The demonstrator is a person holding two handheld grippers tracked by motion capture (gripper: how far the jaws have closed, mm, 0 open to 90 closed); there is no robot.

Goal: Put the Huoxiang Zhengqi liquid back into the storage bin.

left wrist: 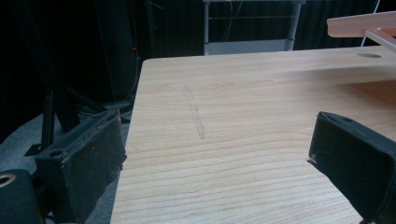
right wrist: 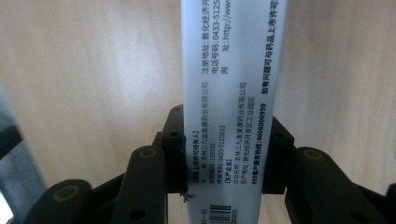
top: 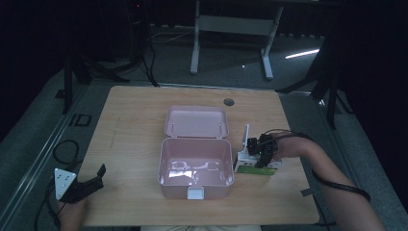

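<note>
Right tool (right wrist: 223, 154) clenched on white box (right wrist: 229, 93), beside pink case (top: 196, 168); left tool (left wrist: 219, 163) released

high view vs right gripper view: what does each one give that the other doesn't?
High view: the open pink box with its lid up, the whole table, the left gripper open at the near left corner, and the white-and-green carton lying beside the box.
Right gripper view: the carton's printed side up close, with barcode and small text, pinched between both jaws.
Both: the right gripper shut on that carton, over the wooden tabletop.
</note>
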